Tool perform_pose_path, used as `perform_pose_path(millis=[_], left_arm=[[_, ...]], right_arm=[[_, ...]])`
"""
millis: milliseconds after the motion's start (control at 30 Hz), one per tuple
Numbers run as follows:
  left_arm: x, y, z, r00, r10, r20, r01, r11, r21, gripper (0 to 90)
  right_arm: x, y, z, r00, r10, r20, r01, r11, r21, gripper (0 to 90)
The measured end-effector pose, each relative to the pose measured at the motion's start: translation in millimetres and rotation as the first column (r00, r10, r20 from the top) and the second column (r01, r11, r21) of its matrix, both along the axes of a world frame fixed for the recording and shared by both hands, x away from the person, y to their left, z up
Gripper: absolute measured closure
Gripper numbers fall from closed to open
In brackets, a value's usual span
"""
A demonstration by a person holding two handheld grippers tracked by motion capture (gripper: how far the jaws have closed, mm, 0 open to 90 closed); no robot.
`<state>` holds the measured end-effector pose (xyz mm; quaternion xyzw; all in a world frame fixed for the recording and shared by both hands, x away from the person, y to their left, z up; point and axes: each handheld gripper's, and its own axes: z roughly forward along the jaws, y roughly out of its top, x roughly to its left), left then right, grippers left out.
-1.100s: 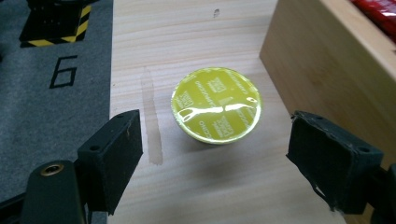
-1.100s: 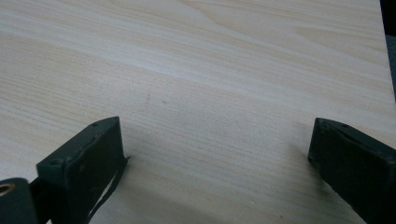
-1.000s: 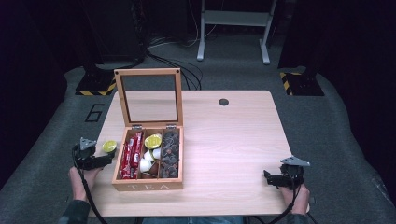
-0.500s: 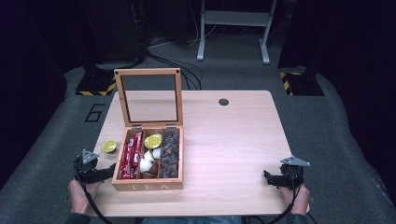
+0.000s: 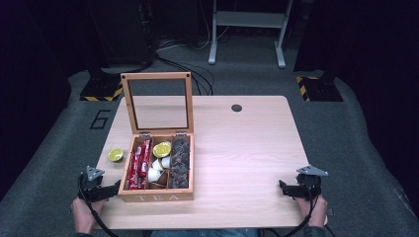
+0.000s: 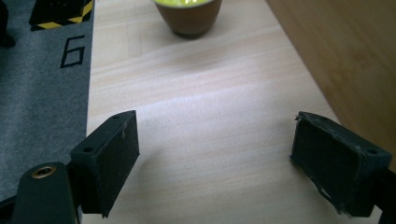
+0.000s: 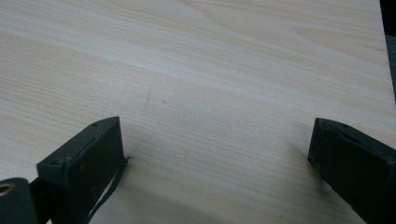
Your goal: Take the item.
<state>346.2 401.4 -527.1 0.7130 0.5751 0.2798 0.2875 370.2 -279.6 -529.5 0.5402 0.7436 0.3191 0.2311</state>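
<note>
A wooden tea box (image 5: 157, 196) marked TEA stands at the table's front left, its glass lid (image 5: 157, 102) raised upright. Inside are red packets (image 5: 138, 164), white and yellow-topped capsules (image 5: 159, 162), and dark capsules (image 5: 180, 162). A yellow-topped brown capsule (image 5: 115, 155) (image 6: 189, 16) sits on the table left of the box. My left gripper (image 5: 112, 188) (image 6: 231, 175) rests open at the box's left front corner, nothing between its jaws. My right gripper (image 5: 283, 188) (image 7: 217, 170) lies open and empty near the front right edge.
The light wooden table (image 5: 237, 148) has a round cable hole (image 5: 236, 107) at the back. Grey carpet with a "6" mark (image 5: 100, 119) surrounds it. Black stands with yellow-striped bases (image 5: 101, 91) and a white frame (image 5: 247, 29) stand behind.
My left gripper has drawn back toward the table's front edge, from beside the loose capsule to the box's front left corner. The right gripper has hardly moved.
</note>
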Motion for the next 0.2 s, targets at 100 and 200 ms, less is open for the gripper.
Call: perform_pose_path(millis=[100, 200], left_arm=[[-2.1, 3.0, -2.1, 1.0000, 0.005, 0.007, -0.005, 0.9996, -0.026, 14.5], [-3.7, 5.6, -3.9, 0.9999, 0.013, 0.011, -0.013, 0.9984, -0.055, 14.4]], right_arm=[[0.0, 0.0, 0.0, 1.0000, 0.000, -0.001, 0.000, 1.0000, 0.001, 2.9], [0.4, -0.4, 0.0, 1.0000, 0.003, 0.001, -0.003, 1.0000, -0.001, 2.8]])
